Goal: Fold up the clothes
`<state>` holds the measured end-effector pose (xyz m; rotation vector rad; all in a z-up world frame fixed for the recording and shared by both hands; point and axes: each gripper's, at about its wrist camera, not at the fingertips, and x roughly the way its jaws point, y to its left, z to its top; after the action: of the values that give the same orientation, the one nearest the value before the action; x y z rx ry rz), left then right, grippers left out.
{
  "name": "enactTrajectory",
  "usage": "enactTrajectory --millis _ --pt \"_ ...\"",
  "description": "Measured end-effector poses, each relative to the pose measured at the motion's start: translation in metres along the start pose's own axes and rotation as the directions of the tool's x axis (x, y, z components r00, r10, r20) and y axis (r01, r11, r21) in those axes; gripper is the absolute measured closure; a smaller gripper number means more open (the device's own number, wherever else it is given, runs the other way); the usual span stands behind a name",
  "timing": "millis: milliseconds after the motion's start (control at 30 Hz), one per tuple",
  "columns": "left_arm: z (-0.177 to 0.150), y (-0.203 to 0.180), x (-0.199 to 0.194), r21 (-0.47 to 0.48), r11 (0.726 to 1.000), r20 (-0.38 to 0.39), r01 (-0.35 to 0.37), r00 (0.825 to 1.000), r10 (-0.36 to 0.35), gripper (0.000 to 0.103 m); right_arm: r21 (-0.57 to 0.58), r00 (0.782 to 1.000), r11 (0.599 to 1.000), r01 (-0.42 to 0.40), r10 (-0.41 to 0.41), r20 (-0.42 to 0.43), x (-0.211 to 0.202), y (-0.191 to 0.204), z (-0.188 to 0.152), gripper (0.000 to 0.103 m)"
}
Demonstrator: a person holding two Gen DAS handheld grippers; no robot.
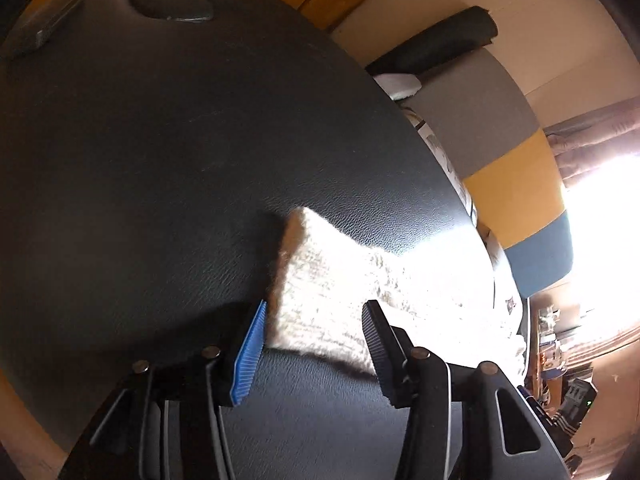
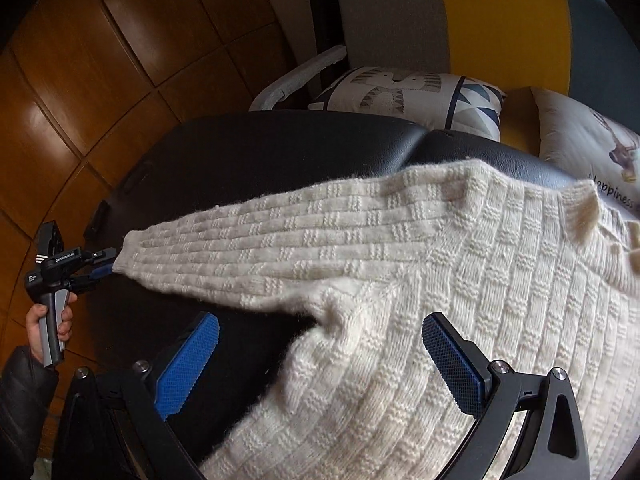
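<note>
Left gripper [image 1: 316, 354] stands spread at the sleeve cuff [image 1: 296, 280], pinching nothing; our right gripper [image 2: 320, 364] gapes too, over the cream sweater [image 2: 440, 280] on the black couch [image 2: 280, 148]. We judge it soft, floppy: pinch cuff or hem

Sweater [image 2: 400, 280] spread on padded bench [image 2: 280, 152], sleeve [image 2: 248, 248] stretched leftward
Left gripper [image 2: 105, 265] at cuff [image 1: 292, 280], jaws apart; right gripper [image 2: 320, 364] over armpit and body; cushions [image 2: 412, 92] behind bench, against chair back [image 2: 392, 12]
</note>
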<state>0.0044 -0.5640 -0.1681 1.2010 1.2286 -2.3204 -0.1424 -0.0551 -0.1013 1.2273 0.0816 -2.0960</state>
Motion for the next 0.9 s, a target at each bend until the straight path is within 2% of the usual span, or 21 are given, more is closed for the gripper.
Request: enactTrajectory --millis 33,67,100,133,233,333,500,600,667,767,800,900 --pt "0.001 -0.004 0.002 0.015 1.000 -0.002 -0.015 1.000 0.015 0.058 -0.002 1.000 1.000 0.009 -0.009 0.005 -0.001 -0.002 0.002 0.000" --pt "0.002 -0.009 0.004 0.032 0.999 -0.006 -0.029 1.000 0.029 0.067 -0.001 1.000 1.000 0.020 -0.020 0.013 -0.003 -0.005 0.003 0.000" --pt "0.001 -0.014 0.008 0.053 0.998 -0.016 -0.039 0.999 0.040 0.095 0.002 0.999 0.999 0.032 -0.032 0.020 -0.004 -0.008 0.005 0.000" --pt "-0.001 -0.018 0.010 0.068 0.996 -0.009 -0.051 0.999 0.052 0.099 0.012 0.999 0.999 0.046 -0.047 0.025 -0.006 -0.013 0.007 0.000" --pt "0.003 -0.020 -0.003 0.037 0.997 0.097 -0.065 0.993 0.062 0.101 0.045 0.994 0.993 0.105 -0.107 0.037 -0.009 -0.035 0.010 0.000" --pt "0.013 -0.017 -0.028 -0.012 0.998 0.220 -0.068 0.973 0.069 0.101 0.061 0.985 0.984 0.168 -0.170 0.030 -0.007 -0.056 0.016 0.000" --pt "0.032 -0.020 -0.013 0.028 0.975 0.213 -0.220 0.955 0.209 0.101 -0.033 0.977 0.977 0.212 -0.213 -0.024 0.023 -0.068 0.033 0.000" --pt "0.035 -0.019 0.005 0.035 0.947 0.192 -0.318 0.932 0.306 0.101 -0.070 0.957 0.957 0.281 -0.285 -0.055 0.047 -0.075 0.045 0.000" --pt "0.032 -0.015 0.016 0.036 0.929 0.176 -0.369 0.917 0.357 0.101 -0.047 0.936 0.941 0.335 -0.338 -0.097 0.062 -0.088 0.049 0.000" --pt "0.030 -0.017 0.022 0.065 0.905 0.191 -0.420 0.896 0.402 0.101 0.026 0.941 0.943 0.332 -0.329 -0.076 0.063 -0.105 0.053 0.000" --pt "0.031 -0.017 0.023 0.061 0.905 0.187 -0.421 0.895 0.404 0.101 0.025 0.941 0.943 0.332 -0.329 -0.074 0.063 -0.105 0.053 0.000" --pt "0.037 -0.012 0.016 -0.003 0.940 0.156 -0.341 0.929 0.337 0.098 0.024 0.942 0.943 0.331 -0.329 -0.069 0.063 -0.107 0.055 0.000"
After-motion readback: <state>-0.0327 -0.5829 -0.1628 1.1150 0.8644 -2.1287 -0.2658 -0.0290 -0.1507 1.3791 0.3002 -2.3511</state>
